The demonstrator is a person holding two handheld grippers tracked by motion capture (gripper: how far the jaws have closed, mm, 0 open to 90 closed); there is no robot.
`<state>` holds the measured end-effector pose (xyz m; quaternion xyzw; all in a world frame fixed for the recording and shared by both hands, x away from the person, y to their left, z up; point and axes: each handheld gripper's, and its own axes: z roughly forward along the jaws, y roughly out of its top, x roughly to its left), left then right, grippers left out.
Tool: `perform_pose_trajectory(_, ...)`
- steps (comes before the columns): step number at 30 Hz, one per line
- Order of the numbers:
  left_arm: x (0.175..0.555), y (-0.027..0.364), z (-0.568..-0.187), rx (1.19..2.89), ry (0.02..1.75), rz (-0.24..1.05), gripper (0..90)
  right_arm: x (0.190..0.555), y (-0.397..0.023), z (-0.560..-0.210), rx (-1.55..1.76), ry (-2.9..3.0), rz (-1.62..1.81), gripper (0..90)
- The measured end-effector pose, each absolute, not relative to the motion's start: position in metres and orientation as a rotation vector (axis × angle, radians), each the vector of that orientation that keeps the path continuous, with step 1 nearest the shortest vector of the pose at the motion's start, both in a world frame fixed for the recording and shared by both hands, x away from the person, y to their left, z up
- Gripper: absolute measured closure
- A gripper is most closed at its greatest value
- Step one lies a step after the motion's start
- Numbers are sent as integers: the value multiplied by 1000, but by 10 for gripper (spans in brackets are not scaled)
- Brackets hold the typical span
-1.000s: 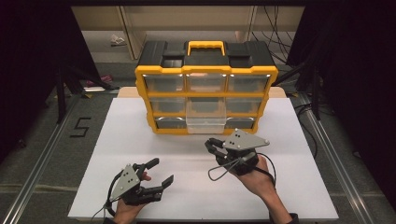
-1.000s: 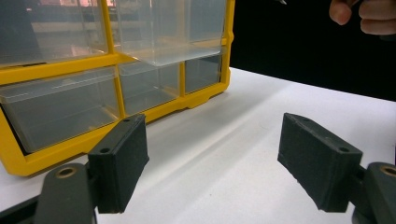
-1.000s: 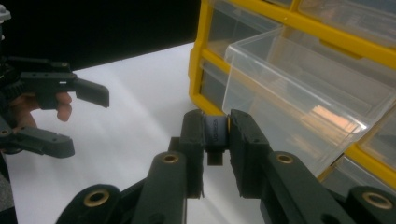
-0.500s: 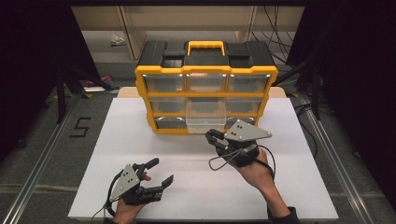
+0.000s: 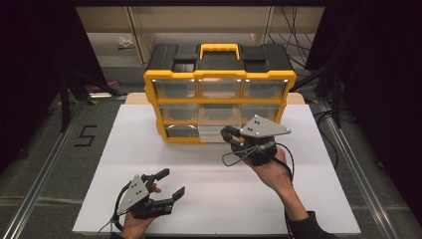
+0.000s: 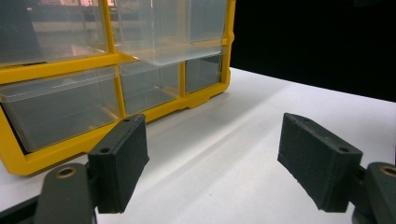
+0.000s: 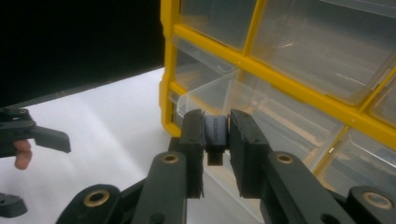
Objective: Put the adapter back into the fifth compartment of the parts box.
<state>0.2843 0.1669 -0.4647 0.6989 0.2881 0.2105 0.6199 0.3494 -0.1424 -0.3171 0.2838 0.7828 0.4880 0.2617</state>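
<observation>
The right tongs (image 7: 216, 140) are clamped on a small black block-shaped object (image 7: 215, 134), just before the pulled-out clear drawer (image 5: 212, 133) of the yellow-and-black plastic organiser (image 5: 219, 89). The left tongs (image 5: 164, 190) rest spread apart on the white desk (image 5: 308, 199), well nearer the person.

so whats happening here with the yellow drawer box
A person works with a claw in each hand at a white table. The right claw is shut on a small black object, held close to the pulled-out clear drawer of the yellow organizer. The left claw is open, near the table's front edge, holding nothing.
</observation>
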Motion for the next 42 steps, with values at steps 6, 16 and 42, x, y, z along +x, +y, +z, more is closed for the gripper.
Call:
perform_pose_trajectory(6,284,167,-465,1607,661,484,237,359,-142,-316,789,2117,1309,764)
perform_pose_trajectory(16,284,167,-465,1606,661,484,237,372,-139,-313,818,2106,1296,764)
perform_pose_trajectory(42,284,167,-465,1606,660,483,237,404,-130,-307,890,2108,1234,764)
